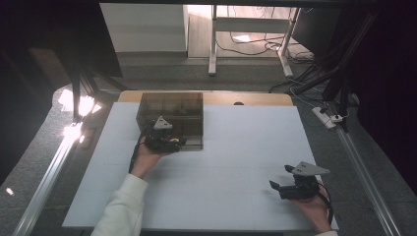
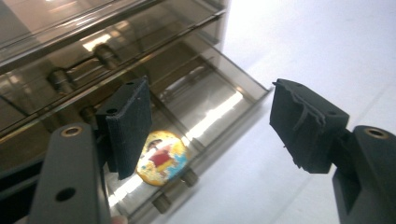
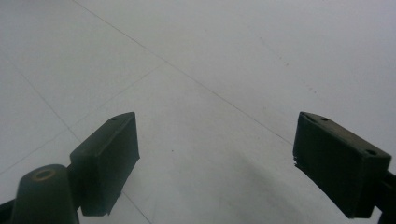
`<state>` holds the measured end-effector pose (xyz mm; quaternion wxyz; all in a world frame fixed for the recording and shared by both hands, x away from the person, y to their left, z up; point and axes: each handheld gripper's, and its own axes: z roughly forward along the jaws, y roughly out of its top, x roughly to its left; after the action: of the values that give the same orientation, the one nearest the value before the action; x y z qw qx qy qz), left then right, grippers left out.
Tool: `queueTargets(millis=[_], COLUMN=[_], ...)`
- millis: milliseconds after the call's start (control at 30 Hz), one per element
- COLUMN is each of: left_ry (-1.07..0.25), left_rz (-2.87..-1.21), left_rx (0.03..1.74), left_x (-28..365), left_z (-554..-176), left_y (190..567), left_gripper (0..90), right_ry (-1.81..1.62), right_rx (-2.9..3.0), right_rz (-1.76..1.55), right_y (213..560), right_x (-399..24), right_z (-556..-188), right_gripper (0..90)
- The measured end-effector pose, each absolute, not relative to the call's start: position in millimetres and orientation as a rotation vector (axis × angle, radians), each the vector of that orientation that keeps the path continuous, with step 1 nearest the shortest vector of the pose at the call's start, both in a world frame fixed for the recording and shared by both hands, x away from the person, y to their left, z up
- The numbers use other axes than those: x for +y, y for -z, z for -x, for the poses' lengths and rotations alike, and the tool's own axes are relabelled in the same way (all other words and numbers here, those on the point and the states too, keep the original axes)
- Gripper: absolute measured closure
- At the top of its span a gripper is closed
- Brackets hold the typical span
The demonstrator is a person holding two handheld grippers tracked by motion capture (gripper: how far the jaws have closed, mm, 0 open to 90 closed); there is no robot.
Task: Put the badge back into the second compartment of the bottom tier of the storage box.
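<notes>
From above, I see my left gripper (image 1: pixel 169 142) reaching into the smoky drawer box (image 1: pixel 171 112). Its own view: jaws apart, empty, round badge (image 2: pixel 162 157) lying in the drawer below them. My right gripper (image 3: pixel 215 163) hovers spread over bare table (image 3: pixel 224 70).

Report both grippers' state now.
Left gripper: open, holding nothing, above the round badge in the drawer.
Right gripper: open, empty, over the table.

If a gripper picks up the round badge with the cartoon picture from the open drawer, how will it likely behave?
The round badge looks thin and flat, so probably light and stiff. Lying flat in the smoky drawer, its edge seems hard to pinch. Its glossy face may slip.
</notes>
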<state>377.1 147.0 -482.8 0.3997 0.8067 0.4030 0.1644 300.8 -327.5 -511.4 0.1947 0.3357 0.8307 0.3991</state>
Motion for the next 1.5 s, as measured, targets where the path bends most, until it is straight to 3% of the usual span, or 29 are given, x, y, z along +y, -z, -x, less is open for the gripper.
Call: queueTargets(millis=[500,1033,1500], left_ry=[-0.403,-0.441,-0.428], left_rz=[-2.043,-1.999,-2.017], left_rx=[0.971,1.074,1.063], left_x=[149,204,226], left_z=[-343,-289,-258], left_y=[479,502,517], left_gripper=[23.6,20.1,19.4], right_ry=[-1.142,-1.147,-1.141], right_rx=[2.324,2.332,2.328], right_rz=[-0.917,-0.891,-0.886], right_y=[510,510,511], right_x=[-326,-324,-324], right_z=[-300,-299,-299], right_gripper=[14.0,14.0,14.0])
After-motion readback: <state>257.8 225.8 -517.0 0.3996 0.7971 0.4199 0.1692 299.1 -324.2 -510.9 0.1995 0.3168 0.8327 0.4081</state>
